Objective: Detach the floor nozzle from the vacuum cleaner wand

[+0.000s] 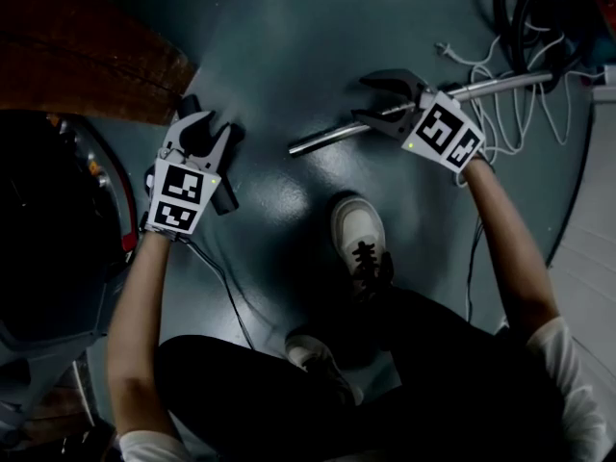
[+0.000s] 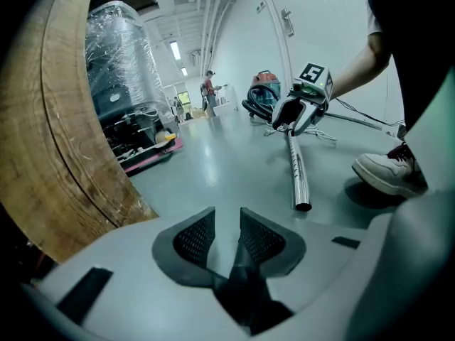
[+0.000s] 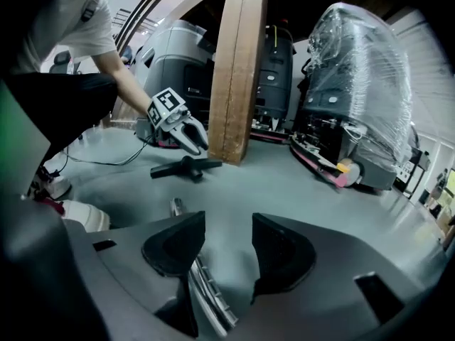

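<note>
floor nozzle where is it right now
In the right gripper view the floor nozzle lies on the floor just below the left gripper, in front of the wooden post, clear of the wand.

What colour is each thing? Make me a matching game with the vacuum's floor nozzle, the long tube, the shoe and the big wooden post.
Things:
1. floor nozzle
2. wand
3. shoe
4. wooden post

Colours:
A. white
B. brown
C. black
D. shiny silver

Pairs: 1-C, 2-D, 3-A, 4-B.
</note>
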{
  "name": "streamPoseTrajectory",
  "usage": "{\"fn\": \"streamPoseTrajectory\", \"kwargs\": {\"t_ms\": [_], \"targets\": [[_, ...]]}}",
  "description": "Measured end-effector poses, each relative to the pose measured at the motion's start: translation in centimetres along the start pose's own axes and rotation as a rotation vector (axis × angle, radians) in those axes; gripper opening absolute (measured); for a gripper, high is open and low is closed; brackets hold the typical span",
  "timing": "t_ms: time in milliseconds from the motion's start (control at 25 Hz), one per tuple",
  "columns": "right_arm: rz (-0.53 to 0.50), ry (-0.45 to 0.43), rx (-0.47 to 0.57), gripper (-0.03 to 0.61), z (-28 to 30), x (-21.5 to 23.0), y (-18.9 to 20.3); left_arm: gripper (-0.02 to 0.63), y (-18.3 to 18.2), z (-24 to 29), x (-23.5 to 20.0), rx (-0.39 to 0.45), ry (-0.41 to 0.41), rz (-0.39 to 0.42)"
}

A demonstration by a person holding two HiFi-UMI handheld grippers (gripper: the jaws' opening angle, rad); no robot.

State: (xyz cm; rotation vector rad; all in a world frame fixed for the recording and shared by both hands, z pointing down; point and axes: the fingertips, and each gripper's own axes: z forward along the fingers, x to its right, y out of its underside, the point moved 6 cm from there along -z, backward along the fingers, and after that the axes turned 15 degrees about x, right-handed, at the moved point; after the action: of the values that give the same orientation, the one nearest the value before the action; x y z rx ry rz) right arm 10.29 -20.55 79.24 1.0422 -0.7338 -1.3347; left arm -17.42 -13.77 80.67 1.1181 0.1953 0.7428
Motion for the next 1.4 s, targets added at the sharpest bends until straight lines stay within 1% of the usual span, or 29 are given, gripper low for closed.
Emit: {"fn": "streamPoseTrajectory", "kwargs": {"t_ms": [120,160,200,240,280,360,440,480,600,680,840,1000,1200,1400], "targets": [[0.017,0.066,0.057,0.163,-0.4,1.0,-1.1,0.073,-1.0,-1.0,0.0,0.013,-0.01,0.014],[0.015,0.093,0.075,0.129,-0.5,1.3,-1.4,0.055,-1.2,-1.3,0.0,0.014,-0.008,0.022],[0.007,0.118,0.089,0.08,-0.6,1.6,-1.8,0.037,-1.4,-1.7,0.1,0.013,-0.003,0.032],[-0.005,0.138,0.095,0.048,-0.9,1.7,-2.3,0.017,-1.7,-2.2,0.1,0.013,0.002,0.04],[-0.017,0.149,0.094,0.03,-1.4,1.8,-2.7,0.002,-1.9,-2.7,0.0,0.015,0.005,0.039],[-0.023,0.169,0.08,0.028,-3.1,1.5,-3.2,0.002,-2.8,-3.9,-0.5,0.036,-0.001,0.004],[0.004,0.215,0.066,0.028,-5.3,1.2,-3.3,0.002,-4.2,-5.0,-1.0,0.071,-0.012,-0.053],[0.023,0.246,0.065,0.028,-6.2,1.3,-3.5,0.002,-5.0,-5.4,-1.3,0.087,-0.018,-0.068],[0.056,0.341,0.09,0.028,-8.2,2.5,-5.9,0.002,-7.6,-5.8,-2.8,0.129,-0.04,-0.057],[0.059,0.376,0.109,0.028,-9.0,3.2,-8.5,0.002,-9.3,-6.3,-3.8,0.159,-0.054,-0.056],[0.012,0.42,0.131,0.028,-10.6,4.3,-13.8,0.002,-12.9,-7.4,-5.6,0.225,-0.083,-0.032],[-0.017,0.486,0.166,0.028,-12.1,5.8,-18.4,0.002,-16.4,-8.4,-7.2,0.287,-0.107,-0.011],[-0.039,0.527,0.205,0.028,-13.2,7.3,-22.9,0.002,-20.3,-9.6,-9.0,0.329,-0.136,0.01],[-0.041,0.502,0.222,0.028,-14.7,8.8,-26.8,0.002,-25.2,-10.9,-9.3,0.35,-0.145,-0.007]]}}
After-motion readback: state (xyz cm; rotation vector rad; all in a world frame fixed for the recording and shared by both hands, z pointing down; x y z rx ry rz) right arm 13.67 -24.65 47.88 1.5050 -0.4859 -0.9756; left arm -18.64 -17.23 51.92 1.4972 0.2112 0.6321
